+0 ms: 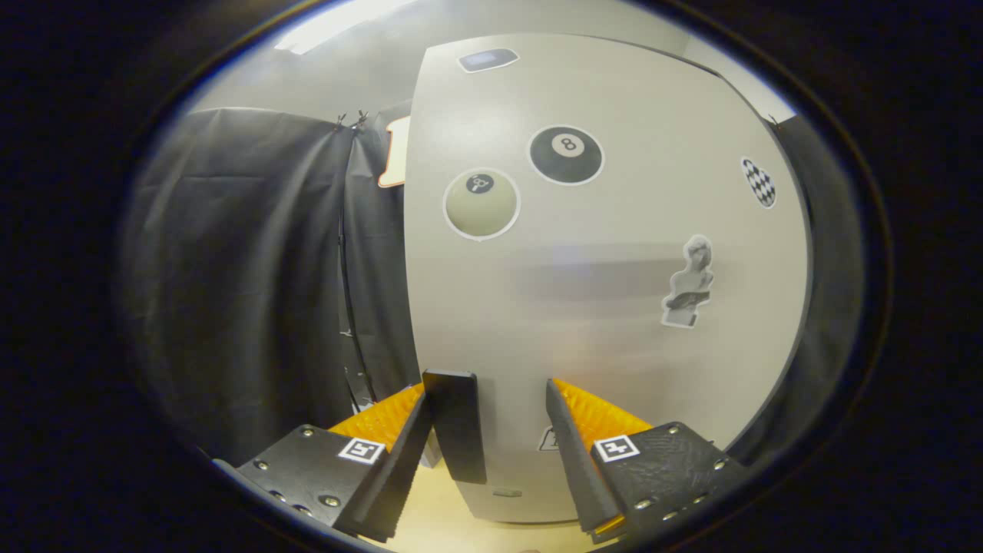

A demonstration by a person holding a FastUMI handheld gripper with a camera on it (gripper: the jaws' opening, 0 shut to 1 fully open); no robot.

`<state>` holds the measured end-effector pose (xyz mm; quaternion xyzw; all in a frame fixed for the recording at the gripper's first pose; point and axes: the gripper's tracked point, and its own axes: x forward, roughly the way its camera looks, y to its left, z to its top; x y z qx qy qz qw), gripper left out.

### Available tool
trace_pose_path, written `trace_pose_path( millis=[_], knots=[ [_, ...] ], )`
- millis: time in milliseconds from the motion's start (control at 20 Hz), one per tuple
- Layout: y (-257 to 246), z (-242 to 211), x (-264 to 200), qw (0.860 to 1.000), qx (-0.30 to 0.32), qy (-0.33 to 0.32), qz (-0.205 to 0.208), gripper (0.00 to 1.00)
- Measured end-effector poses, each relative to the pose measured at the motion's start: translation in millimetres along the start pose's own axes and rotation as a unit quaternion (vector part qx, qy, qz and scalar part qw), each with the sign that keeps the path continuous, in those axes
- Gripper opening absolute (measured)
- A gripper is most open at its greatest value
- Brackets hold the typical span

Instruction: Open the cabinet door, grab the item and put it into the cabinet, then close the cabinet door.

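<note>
The pale cabinet door point(607, 307) stood right ahead of the gripper point(507, 418), covered with stickers, an eight-ball sticker point(566, 154) among them. The fingers were spread apart with nothing held, their tips close against the door; a black curtain point(253, 269) hung beside it

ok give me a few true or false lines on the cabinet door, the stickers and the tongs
1. The tongs are open with nothing between them. True.
2. The door stands wide open. False: its front faces the camera, no interior showing.
3. An eight-ball sticker is on the door. True.
4. The bust sticker lies between the fingers. False: it sits beyond them, higher on the door.
</note>
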<state>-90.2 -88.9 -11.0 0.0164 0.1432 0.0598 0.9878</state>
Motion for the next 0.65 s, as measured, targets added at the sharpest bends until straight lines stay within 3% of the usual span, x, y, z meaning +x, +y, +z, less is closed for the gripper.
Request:
trace_pose_path(
  millis=[650],
  knots=[
    [2.4, 0.5, -1.7, 1.0, -0.016, -0.012, 0.0, 0.84]
  ],
)
